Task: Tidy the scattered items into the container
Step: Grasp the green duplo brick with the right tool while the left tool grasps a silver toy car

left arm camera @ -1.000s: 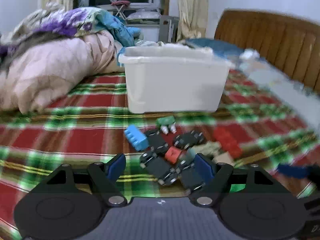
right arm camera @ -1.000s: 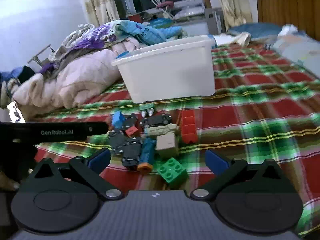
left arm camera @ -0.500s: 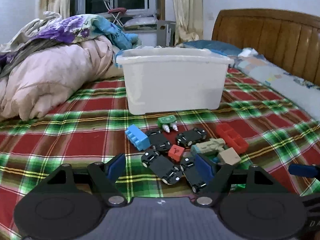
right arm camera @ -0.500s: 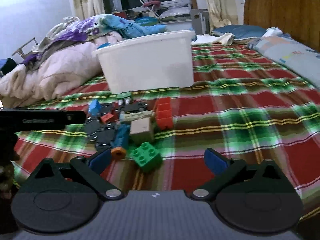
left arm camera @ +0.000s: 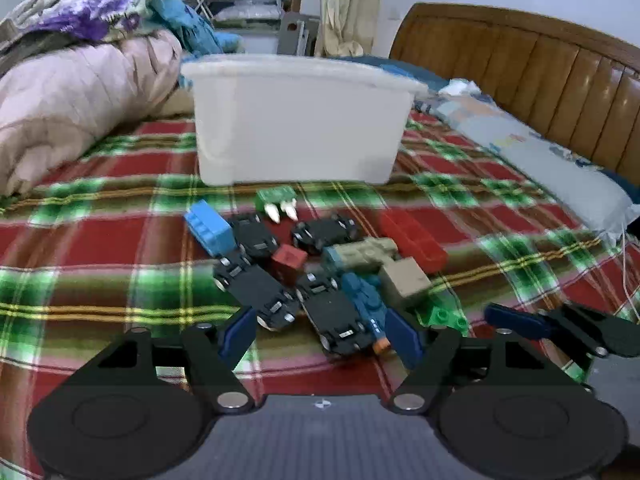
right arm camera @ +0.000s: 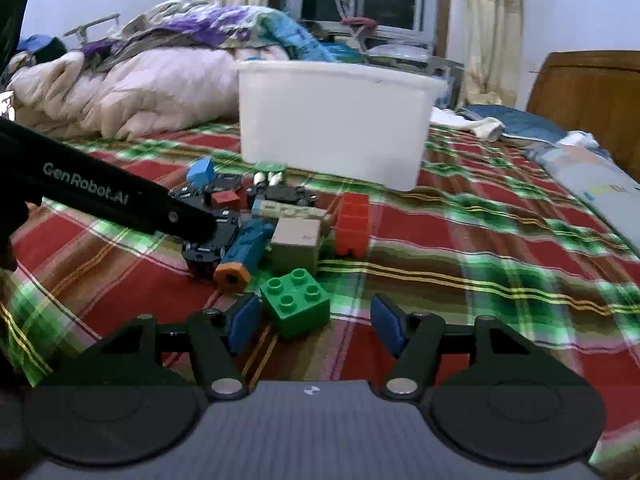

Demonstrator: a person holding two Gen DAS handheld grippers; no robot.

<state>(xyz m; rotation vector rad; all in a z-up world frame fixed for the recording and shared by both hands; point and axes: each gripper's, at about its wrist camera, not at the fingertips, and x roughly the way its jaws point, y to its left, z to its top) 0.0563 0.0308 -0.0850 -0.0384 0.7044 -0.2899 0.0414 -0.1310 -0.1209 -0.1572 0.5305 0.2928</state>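
1 white bin [left arm camera: 296, 128] (contents hidden), toys [left arm camera: 320, 264] outside

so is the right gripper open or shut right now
Open. In the right wrist view the right gripper has its blue fingers spread wide, with the green brick between them, not clamped.

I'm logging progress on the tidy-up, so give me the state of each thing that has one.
left gripper: open, empty, low over the black toy cars
right gripper: open, empty, green brick between its fingers
white container: lidless, upright on the bedspread
toys: all outside the container
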